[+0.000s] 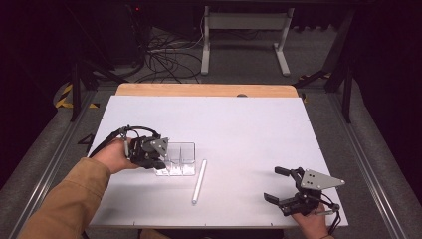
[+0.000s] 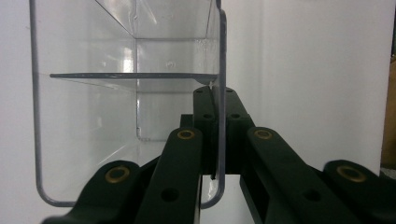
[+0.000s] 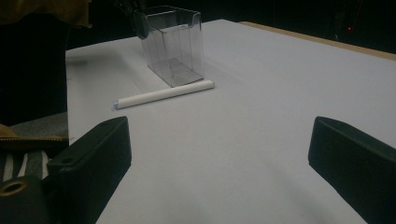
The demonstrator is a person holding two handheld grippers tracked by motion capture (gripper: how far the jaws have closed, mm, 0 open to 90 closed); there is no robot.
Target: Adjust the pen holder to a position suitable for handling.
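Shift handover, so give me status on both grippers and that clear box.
Left gripper shut on clear box wall. Right gripper open, holding nothing. White stick lies on table beside box.

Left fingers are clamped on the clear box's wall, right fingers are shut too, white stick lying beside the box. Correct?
Not quite: the right gripper is open, its fingers wide apart over bare table, as the right gripper view shows. The rest holds: the left gripper is clamped on the clear box wall, and the white stick lies beside it.
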